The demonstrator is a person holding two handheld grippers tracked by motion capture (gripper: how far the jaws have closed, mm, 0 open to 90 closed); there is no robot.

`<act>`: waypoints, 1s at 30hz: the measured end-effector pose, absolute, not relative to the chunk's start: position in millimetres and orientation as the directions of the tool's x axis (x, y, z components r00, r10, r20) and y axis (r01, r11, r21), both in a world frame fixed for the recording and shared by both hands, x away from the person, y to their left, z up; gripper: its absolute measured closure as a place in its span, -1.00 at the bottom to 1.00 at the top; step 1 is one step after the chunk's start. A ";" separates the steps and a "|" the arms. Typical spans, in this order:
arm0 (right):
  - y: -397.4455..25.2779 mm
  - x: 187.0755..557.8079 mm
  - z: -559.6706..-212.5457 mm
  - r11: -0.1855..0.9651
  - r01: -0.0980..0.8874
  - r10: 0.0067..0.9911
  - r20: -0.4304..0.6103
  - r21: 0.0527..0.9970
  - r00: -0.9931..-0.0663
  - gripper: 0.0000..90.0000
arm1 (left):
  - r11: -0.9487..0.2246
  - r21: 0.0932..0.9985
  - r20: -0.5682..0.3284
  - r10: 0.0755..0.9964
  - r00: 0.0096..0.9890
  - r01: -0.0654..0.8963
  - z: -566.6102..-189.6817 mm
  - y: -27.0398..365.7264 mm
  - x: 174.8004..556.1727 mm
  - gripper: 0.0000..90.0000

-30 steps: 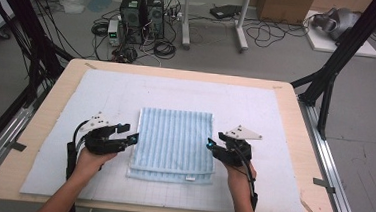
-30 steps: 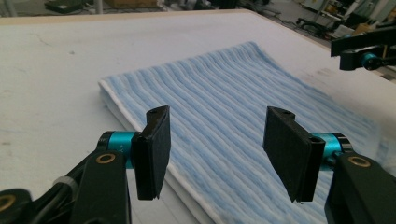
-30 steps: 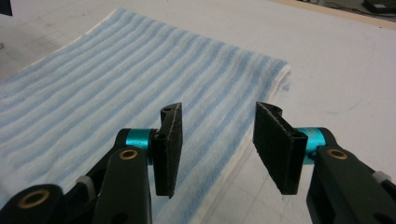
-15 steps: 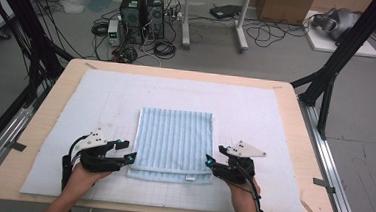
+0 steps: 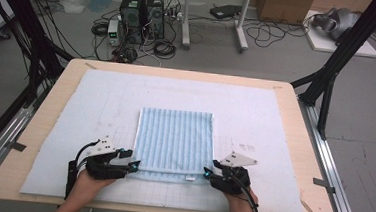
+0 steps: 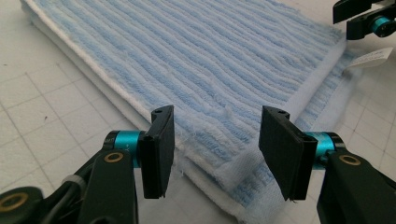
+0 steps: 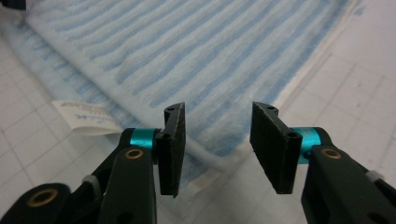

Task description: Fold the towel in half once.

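Towel (image 5: 174,140), folded, blue-and-white striped, lies flat at centre of the white mat (image 5: 256,111), near edge toward the person.

Left gripper (image 5: 132,166): released, jaws spread wide. In the left gripper view (image 6: 214,149) they straddle the towel's near-left corner; stacked layers sit between the plates, neither plate pressing cloth yet. Holding hand (image 5: 86,186) comes in from 6 o'clock.

Right gripper (image 5: 208,174): also released, jaws apart. In the right gripper view (image 7: 215,144) the near-right corner lies in the gap, white hem visible just under the plates. Care label (image 7: 86,117) pokes out of the near edge at about 9 o'clock from those jaws; in the high view it sits on the mat at roughly 9 o'clock of this gripper, just beside it.

Outward: mat covers most of the wooden table (image 5: 295,123). Past the far edge, at 12 o'clock, computer towers (image 5: 143,10) and loose cables on the floor.

Judgement on the step: both corners are about to be pinched, probably for another fold.
- Drop both jaw sets low enough to catch every layer, not just the top one.
- Bite inside the hem so cloth does not slip out.
- Close both sides together, lift evenly, keep the near edge taut.
- Keep the label clear of the right jaws.
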State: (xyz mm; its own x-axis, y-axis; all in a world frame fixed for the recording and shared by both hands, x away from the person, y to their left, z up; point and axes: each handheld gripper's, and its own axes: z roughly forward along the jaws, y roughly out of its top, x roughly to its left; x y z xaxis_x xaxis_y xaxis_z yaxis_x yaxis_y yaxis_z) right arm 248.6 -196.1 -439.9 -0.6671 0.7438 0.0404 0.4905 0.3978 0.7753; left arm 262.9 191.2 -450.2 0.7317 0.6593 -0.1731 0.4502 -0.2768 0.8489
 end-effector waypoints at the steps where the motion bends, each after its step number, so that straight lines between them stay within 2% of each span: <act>1: -193.2 248.1 -441.0 0.414 0.491 0.737 0.034 0.767 -0.675 0.36 | -0.288 0.843 -0.169 0.660 0.732 0.454 -450.3 190.2 263.4 0.10; 3: -188.5 248.2 -443.9 0.446 0.497 0.731 0.018 0.744 -0.682 0.47 | -0.313 0.832 -0.158 0.659 0.736 0.459 -450.9 187.2 264.1 0.19; 5: -187.4 248.9 -444.8 0.441 0.493 0.726 0.025 0.750 -0.687 0.67 | -0.343 0.822 -0.134 0.659 0.740 0.455 -451.0 184.6 263.9 0.33; 8: -184.4 247.9 -443.8 0.457 0.483 0.726 0.000 0.747 -0.688 0.84 | -0.354 0.822 -0.114 0.665 0.738 0.446 -451.2 182.2 262.4 0.72; 9: -183.8 247.5 -443.2 0.460 0.484 0.727 -0.003 0.745 -0.687 0.88 | -0.356 0.825 -0.106 0.667 0.738 0.440 -450.8 182.2 261.8 0.91; 10: -183.7 247.6 -442.8 0.463 0.478 0.725 -0.008 0.747 -0.689 0.90 | -0.354 0.827 -0.103 0.668 0.737 0.436 -450.8 182.1 261.3 0.94; 13: -183.9 245.4 -440.1 0.457 0.462 0.729 -0.022 0.760 -0.684 0.99 | -0.335 0.839 -0.113 0.664 0.739 0.429 -449.8 185.3 260.4 0.96; 20: -187.9 243.4 -437.1 0.441 0.459 0.731 -0.012 0.771 -0.682 0.96 | -0.288 0.860 -0.143 0.656 0.741 0.421 -446.0 191.6 258.9 0.97; 21: -188.3 242.8 -436.5 0.440 0.458 0.730 -0.010 0.772 -0.683 0.83 | -0.286 0.862 -0.145 0.653 0.743 0.419 -445.1 192.2 258.9 0.97; 22: -187.8 242.6 -436.2 0.438 0.460 0.730 -0.008 0.772 -0.683 0.56 | -0.281 0.863 -0.150 0.651 0.744 0.420 -444.5 192.4 259.0 0.97; 23: -186.7 244.7 -437.6 0.438 0.480 0.732 0.009 0.760 -0.682 0.40 | -0.282 0.862 -0.150 0.651 0.744 0.420 -444.1 192.3 259.0 0.97; 25: -181.6 246.9 -444.0 0.497 0.489 0.720 -0.026 0.717 -0.693 0.50 | -0.280 0.863 -0.152 0.651 0.744 0.421 -443.8 191.8 258.8 0.97; 26: -181.7 246.4 -444.2 0.483 0.489 0.721 -0.013 0.727 -0.693 0.71 | -0.277 0.864 -0.154 0.650 0.745 0.420 -443.6 192.0 258.7 0.98; 27: -181.6 246.4 -444.0 0.486 0.478 0.720 -0.025 0.731 -0.694 0.84 | -0.270 0.866 -0.161 0.647 0.746 0.421 -443.1 192.3 258.5 0.98; 30: -180.2 245.7 -442.8 0.489 0.475 0.725 -0.038 0.732 -0.687 0.88 | -0.260 0.872 -0.164 0.644 0.747 0.415 -440.4 193.4 258.2 0.98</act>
